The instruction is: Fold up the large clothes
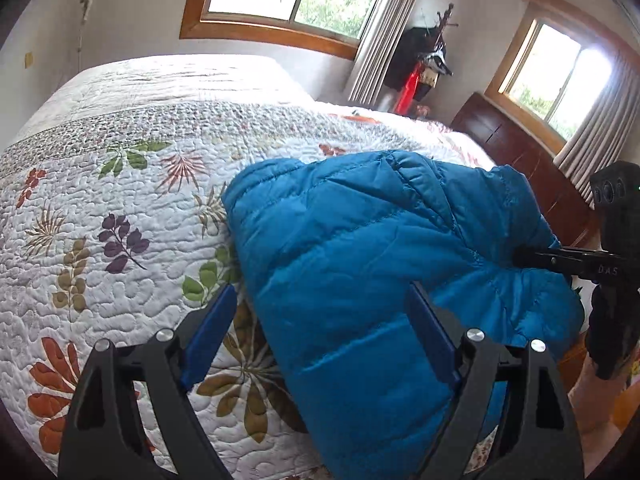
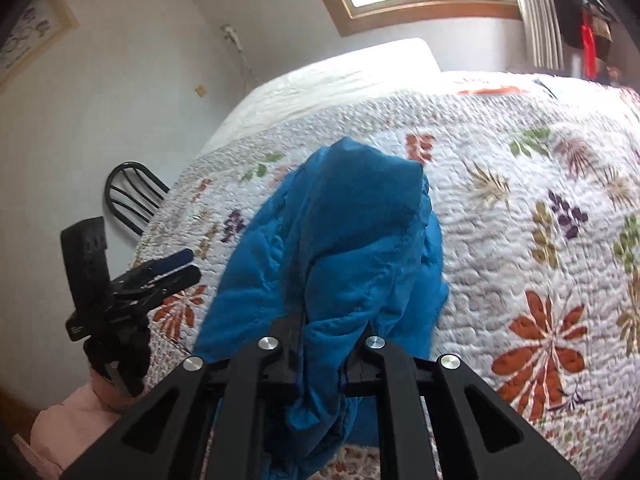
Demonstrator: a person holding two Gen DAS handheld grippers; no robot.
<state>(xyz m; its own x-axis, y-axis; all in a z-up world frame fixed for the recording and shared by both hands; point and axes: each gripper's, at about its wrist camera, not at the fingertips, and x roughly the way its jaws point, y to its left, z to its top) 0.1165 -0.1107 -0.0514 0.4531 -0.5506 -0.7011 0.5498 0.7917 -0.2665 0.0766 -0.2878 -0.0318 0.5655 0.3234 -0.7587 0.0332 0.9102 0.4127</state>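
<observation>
A blue puffy jacket [image 1: 360,248] lies bunched on the floral quilt [image 1: 120,200] near the bed's edge. My left gripper [image 1: 320,320] is open just above it. Its blue fingers [image 1: 212,332] straddle the jacket's near left part, one over the quilt and one over the fabric, and nothing is pinched. My right gripper [image 1: 518,257] comes in from the right, shut on the jacket's right side. In the right wrist view that gripper [image 2: 320,312] holds a fold of the jacket [image 2: 352,232], which drapes over and hides its fingertips. The left gripper [image 2: 192,266] shows at the left there.
The quilted bed [image 2: 520,200] fills most of both views. A dark wooden headboard [image 1: 520,148] stands at the right under a curtained window [image 1: 560,76]. A black chair [image 2: 128,196] sits by the wall. A pink sleeve [image 2: 68,420] shows below the left gripper.
</observation>
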